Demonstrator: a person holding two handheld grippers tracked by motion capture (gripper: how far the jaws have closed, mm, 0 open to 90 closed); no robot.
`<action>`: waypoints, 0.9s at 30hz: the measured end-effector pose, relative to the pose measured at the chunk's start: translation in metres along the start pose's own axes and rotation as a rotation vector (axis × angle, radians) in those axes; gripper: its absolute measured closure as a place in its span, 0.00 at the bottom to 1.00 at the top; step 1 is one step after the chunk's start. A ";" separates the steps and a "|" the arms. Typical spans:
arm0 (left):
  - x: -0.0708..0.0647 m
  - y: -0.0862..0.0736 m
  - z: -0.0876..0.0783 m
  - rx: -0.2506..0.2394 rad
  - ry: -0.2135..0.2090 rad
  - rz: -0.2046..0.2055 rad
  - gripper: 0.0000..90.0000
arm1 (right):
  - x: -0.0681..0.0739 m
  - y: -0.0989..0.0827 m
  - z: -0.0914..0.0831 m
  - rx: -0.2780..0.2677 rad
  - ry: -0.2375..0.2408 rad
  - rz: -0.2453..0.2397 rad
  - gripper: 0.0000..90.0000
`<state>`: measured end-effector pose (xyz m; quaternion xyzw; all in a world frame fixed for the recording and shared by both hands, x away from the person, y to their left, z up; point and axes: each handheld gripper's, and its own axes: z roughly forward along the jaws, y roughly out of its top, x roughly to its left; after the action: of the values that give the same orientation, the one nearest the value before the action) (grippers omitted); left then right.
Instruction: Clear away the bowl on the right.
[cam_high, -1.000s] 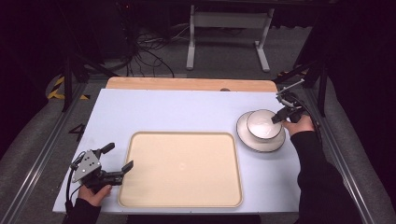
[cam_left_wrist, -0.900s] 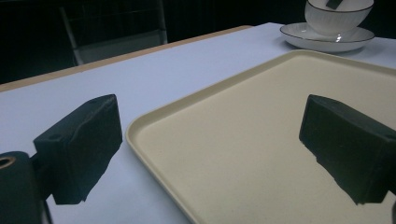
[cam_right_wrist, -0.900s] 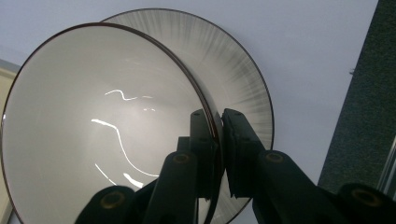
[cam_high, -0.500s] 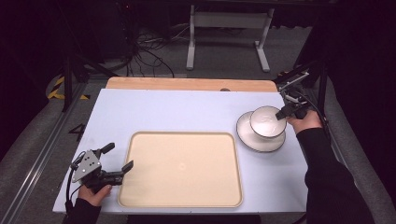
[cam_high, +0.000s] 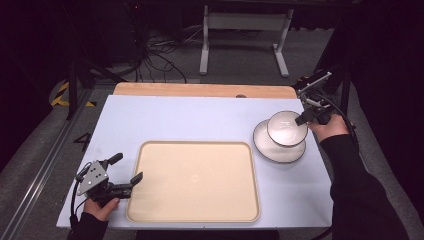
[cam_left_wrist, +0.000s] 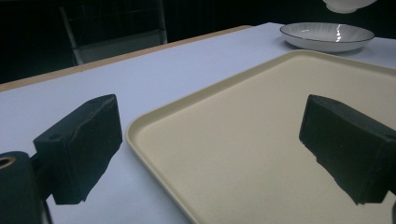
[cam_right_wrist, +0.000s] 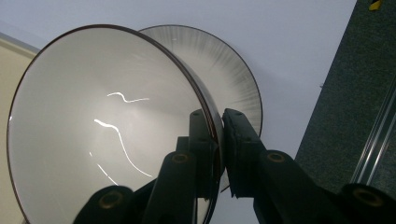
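your right gripper (cam_high: 303, 119) had jaws pinched on rim of white bowl (cam_high: 287, 128), one jaw inside, one outside. bowl was held lifted over striped plate (cam_high: 278, 148) at table's (cam_high: 200, 120) right side. your left gripper (cam_high: 126, 176) had jaws wide apart, gripping nothing, straddling near-left corner of beige tray (cam_high: 195, 180). tray held nothing.

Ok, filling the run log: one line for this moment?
right gripper: shut on bowl rim, lifted above plate | left gripper: open, by tray
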<state>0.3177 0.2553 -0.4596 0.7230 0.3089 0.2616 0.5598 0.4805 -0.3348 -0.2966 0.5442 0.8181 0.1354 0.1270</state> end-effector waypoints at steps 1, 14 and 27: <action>0.000 0.000 0.000 0.000 0.000 0.000 0.07 | 0.001 0.000 -0.002 -0.001 0.000 -0.002 0.91; 0.000 0.000 0.000 0.001 -0.001 0.002 0.07 | 0.018 0.003 -0.016 -0.024 0.016 -0.047 0.91; 0.000 0.000 0.000 -0.001 -0.003 0.000 0.07 | 0.059 0.014 -0.020 -0.038 0.060 -0.148 0.91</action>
<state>0.3178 0.2554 -0.4597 0.7232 0.3077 0.2608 0.5606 0.4630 -0.2766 -0.2769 0.4752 0.8570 0.1573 0.1222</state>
